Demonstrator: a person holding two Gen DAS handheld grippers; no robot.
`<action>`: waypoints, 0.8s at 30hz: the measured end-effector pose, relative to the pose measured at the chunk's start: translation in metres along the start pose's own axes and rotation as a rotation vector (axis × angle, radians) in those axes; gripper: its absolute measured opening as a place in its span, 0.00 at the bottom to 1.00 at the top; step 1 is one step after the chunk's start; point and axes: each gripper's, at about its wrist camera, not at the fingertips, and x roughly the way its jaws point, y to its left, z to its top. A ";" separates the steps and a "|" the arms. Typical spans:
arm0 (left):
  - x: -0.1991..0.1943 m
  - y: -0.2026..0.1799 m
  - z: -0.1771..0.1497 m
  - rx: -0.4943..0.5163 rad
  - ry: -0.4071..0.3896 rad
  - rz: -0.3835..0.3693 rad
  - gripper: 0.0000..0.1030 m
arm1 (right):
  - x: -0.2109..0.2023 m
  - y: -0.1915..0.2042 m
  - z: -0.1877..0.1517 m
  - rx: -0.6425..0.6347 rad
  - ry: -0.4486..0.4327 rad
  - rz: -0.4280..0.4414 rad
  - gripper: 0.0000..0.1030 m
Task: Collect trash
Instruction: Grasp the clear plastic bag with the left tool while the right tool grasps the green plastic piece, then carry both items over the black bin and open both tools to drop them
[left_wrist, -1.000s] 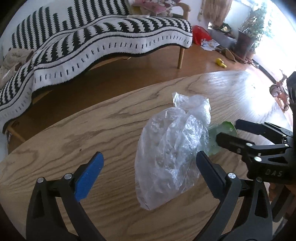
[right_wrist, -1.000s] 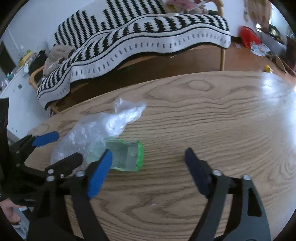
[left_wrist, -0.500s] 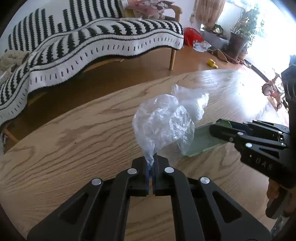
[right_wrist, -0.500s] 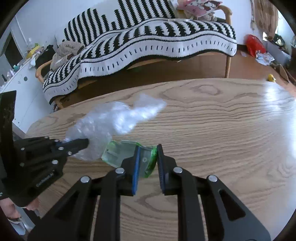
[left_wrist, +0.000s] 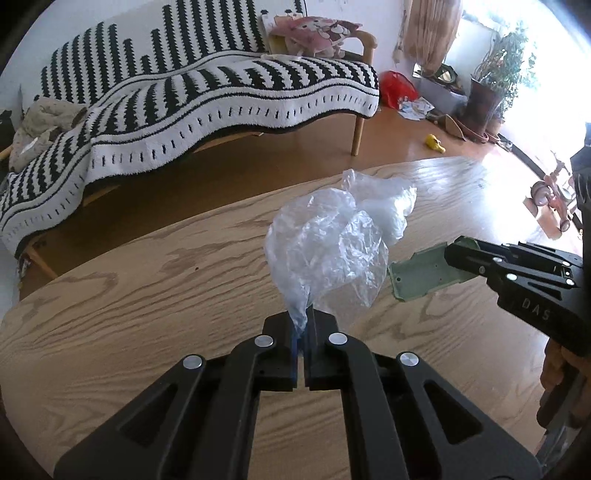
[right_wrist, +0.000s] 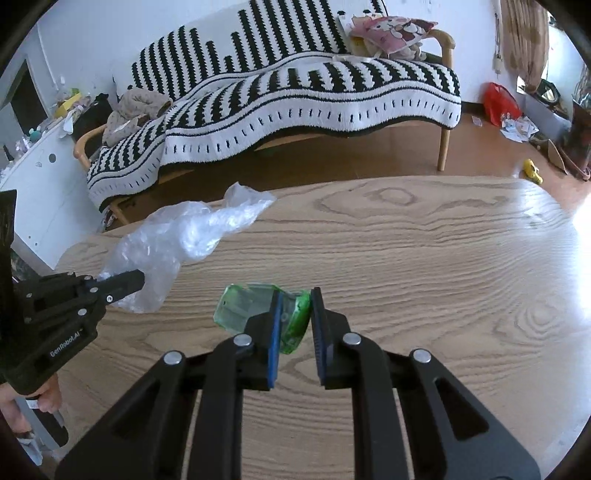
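Observation:
My left gripper (left_wrist: 302, 325) is shut on the lower end of a crumpled clear plastic bag (left_wrist: 332, 247), which hangs lifted above the oval wooden table (left_wrist: 129, 295). The same bag (right_wrist: 177, 240) and left gripper (right_wrist: 138, 280) show at the left of the right wrist view. My right gripper (right_wrist: 297, 306) is shut on one end of a small green plastic tray (right_wrist: 251, 310), held off the tabletop. In the left wrist view that tray (left_wrist: 421, 273) sticks out of the right gripper (left_wrist: 452, 254) beside the bag.
A sofa under a black-and-white striped blanket (right_wrist: 295, 96) stands beyond the table's far edge. A white cabinet (right_wrist: 33, 184) is at the left. Red bag (left_wrist: 399, 88), papers, a yellow toy (left_wrist: 435, 143) and potted plants (left_wrist: 491, 81) lie on the floor at right.
Both grippers have shut, the left on the bag, the right on the green tray, and both have risen, lifting bag and tray off the table.

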 end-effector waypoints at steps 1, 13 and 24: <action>-0.007 -0.002 -0.001 0.001 -0.006 0.003 0.01 | -0.006 0.001 0.000 -0.001 -0.007 0.000 0.15; -0.116 -0.078 -0.044 0.052 -0.069 -0.089 0.01 | -0.154 -0.016 -0.067 0.032 -0.111 -0.069 0.15; -0.177 -0.237 -0.173 0.150 0.016 -0.348 0.01 | -0.307 -0.093 -0.214 0.110 -0.147 -0.257 0.15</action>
